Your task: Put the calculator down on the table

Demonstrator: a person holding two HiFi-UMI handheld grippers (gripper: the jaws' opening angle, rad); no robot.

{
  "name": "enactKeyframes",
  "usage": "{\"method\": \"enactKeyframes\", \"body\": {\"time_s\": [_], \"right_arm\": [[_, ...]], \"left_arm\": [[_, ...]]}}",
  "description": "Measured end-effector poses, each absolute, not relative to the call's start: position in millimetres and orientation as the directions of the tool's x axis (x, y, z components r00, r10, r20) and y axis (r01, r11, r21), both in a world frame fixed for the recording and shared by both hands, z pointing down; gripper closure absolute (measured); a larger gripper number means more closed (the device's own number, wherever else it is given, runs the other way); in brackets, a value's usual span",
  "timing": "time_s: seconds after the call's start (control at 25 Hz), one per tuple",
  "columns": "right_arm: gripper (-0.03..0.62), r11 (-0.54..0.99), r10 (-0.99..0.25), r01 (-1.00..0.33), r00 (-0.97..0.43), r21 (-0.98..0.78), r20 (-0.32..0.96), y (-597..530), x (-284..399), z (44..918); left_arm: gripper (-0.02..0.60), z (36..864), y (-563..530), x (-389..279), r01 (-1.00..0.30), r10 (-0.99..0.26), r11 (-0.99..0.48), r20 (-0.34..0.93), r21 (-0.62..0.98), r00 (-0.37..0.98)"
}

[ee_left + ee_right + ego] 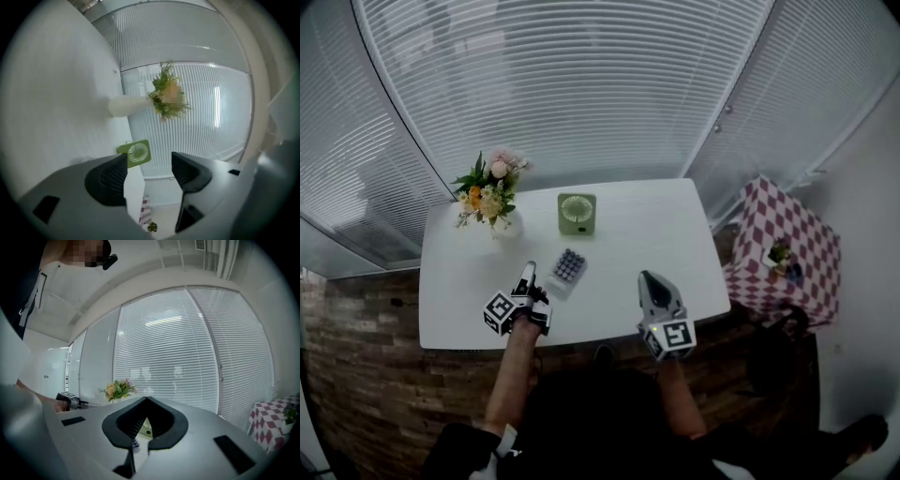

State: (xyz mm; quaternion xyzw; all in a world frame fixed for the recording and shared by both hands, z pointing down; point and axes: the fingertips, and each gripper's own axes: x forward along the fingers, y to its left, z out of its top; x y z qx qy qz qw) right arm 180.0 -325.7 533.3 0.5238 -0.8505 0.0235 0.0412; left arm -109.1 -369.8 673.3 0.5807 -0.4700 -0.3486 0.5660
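A white table is stretching out ahead of both pairs of jaws, with pale window blinds standing behind it. A side table in a red-and-white checked cloth is sitting well off to the right of the right jaws. The left gripper is hovering over the table's near edge with its jaws standing wide apart and nothing between them. Its own view is looking through that gap toward the far side of the table. The right gripper is pointing the same way with its jaws closed tip to tip and holding nothing. Each gripper's cube is showing black-and-white square markers. A bunch of flowers in a white vase is standing far ahead of the left jaws and a little to their left. A small green fan is sitting ahead, between the two grippers' lines. The calculator is lying flat on the table, keys up, just to the right of the left jaw tips and well left of the right jaws. Its long axis is running from the near edge toward the fan, leaning slightly right. Any print on it is too small to read.
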Motion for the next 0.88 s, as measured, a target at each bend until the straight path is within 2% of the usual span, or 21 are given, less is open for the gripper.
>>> {"method": "enactKeyframes", "body": {"time_s": [0.24, 0.64, 0.76, 0.88], "right_arm": [[0.589, 0.46, -0.883, -0.887, -0.46, -0.027, 0.095, -324.5, 175.2, 537.3], [0.589, 0.47, -0.877, -0.882, -0.47, -0.023, 0.096, -329.7, 170.5, 536.1], [0.589, 0.476, -0.874, -0.879, -0.477, -0.032, 0.094, -329.6, 168.3, 537.4], [0.589, 0.479, -0.873, -0.877, -0.48, -0.03, 0.09, -330.8, 166.6, 536.0]], "left_arm": [[0.308, 599.9, -361.9, -116.0, -0.08, -0.951, -0.079, -0.051, 0.994, 0.304], [0.308, 581.4, -350.8, -115.2, -0.101, -0.954, -0.109, -0.075, 0.989, 0.292], [0.308, 578.0, -347.3, -111.1, -0.203, -0.947, -0.139, -0.07, 0.969, 0.314], [0.308, 574.5, -342.2, -105.6, -0.469, -0.941, -0.169, 0.0, 0.867, 0.34]]}}
